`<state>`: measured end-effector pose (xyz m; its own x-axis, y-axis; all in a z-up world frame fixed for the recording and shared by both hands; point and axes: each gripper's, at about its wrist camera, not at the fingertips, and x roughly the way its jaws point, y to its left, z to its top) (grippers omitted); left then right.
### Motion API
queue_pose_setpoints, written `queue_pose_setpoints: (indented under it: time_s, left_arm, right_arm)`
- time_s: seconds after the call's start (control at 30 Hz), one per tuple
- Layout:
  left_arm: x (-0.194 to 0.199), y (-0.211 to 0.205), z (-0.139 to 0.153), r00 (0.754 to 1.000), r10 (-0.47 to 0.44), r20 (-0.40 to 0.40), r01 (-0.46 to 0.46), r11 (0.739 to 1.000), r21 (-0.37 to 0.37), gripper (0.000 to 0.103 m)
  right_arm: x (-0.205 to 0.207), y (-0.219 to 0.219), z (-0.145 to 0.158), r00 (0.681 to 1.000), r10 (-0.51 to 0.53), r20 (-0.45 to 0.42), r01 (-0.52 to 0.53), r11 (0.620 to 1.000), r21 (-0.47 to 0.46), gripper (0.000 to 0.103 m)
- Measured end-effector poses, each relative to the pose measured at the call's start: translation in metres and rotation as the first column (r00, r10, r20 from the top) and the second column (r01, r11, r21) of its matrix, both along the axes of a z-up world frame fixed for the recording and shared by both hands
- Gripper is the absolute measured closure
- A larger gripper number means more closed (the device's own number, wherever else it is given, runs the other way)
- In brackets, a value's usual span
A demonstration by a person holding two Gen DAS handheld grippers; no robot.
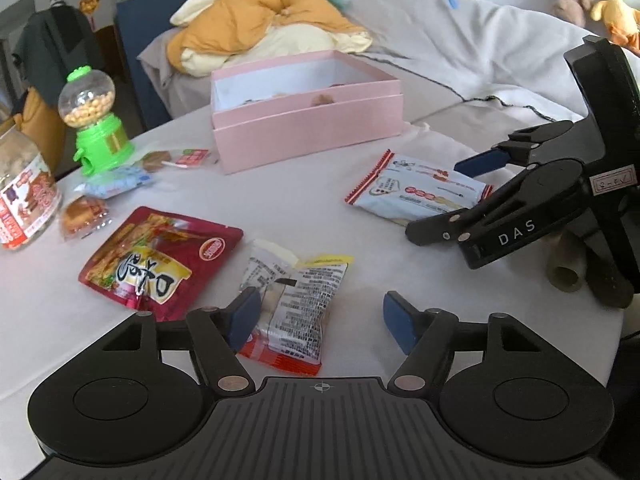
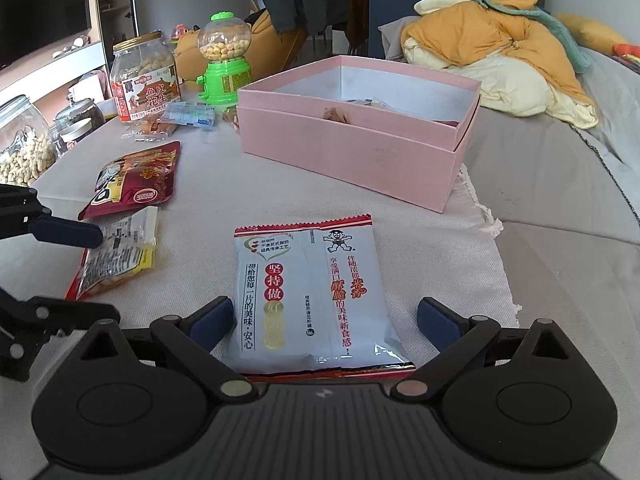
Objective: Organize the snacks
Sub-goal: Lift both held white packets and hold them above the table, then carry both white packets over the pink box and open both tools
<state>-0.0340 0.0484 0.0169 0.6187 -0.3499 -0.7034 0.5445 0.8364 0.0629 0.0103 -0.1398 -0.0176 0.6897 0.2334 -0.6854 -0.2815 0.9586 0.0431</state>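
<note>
A pink open box [image 1: 308,132] [image 2: 352,152] stands at the back of the cloth-covered table and holds a few small snacks. My left gripper [image 1: 322,322] is open over a clear and yellow snack packet [image 1: 296,300] [image 2: 116,256], which lies nearer its left finger. Left of that lies a dark red pouch [image 1: 156,258] [image 2: 136,180]. My right gripper [image 2: 325,323] [image 1: 452,198] is open, and a white rice cracker packet [image 2: 316,292] [image 1: 416,192] lies flat between its fingers with a gap at each pad. My left gripper [image 2: 100,276] shows at the left edge of the right wrist view.
A peanut jar [image 2: 146,76], a green gumball machine [image 2: 224,60] and small wrapped candies [image 1: 120,182] crowd the far left of the table. Glass jars [image 2: 24,140] stand beyond the left edge. Orange bedding [image 1: 272,20] and plush toys [image 1: 592,0] lie on the sofa behind.
</note>
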Motion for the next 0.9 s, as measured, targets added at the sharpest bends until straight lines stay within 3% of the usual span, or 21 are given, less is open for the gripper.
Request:
queue_pose_setpoints:
  time_s: [0.13,0.23,0.3,0.5,0.63,0.77,0.9]
  left_arm:
    - [0.004,0.003,0.007,1.0,0.031,0.002,-0.031,1.0,-0.001,0.036]
    - [0.01,0.0,0.007,0.999,0.021,0.034,-0.025,0.991,0.131,0.034]
    - [0.017,0.002,0.003,1.0,0.008,0.017,-0.011,0.985,0.174,0.035]
    - [0.046,0.014,-0.002,0.997,0.036,-0.066,-0.033,0.998,0.048,0.033]
    - [0.042,0.008,-0.005,0.994,0.054,-0.09,-0.057,0.998,-0.038,0.035]
    - [0.025,-0.008,-0.008,0.998,0.031,-0.058,-0.033,0.999,-0.03,0.036]
    - [0.021,-0.016,-0.01,0.998,0.049,-0.035,-0.05,0.998,-0.03,0.035]
  right_arm:
    - [0.0,0.0,0.0,1.0,0.0,0.0,0.0,1.0,0.0,0.004]
    - [0.0,0.0,0.0,1.0,0.0,0.0,0.0,1.0,0.0,0.004]
    - [0.0,0.0,0.0,1.0,0.0,0.0,0.0,1.0,0.0,0.004]
    - [-0.001,0.0,0.0,1.0,0.0,0.0,0.0,1.0,0.001,0.004]
    - [-0.004,-0.006,0.003,1.0,-0.025,0.017,0.025,1.0,0.015,0.005]
    - [-0.007,-0.024,0.008,0.997,-0.071,0.043,0.065,0.992,0.111,0.005]
    - [0.009,-0.019,0.005,0.999,-0.043,-0.016,0.045,0.994,0.097,0.005]
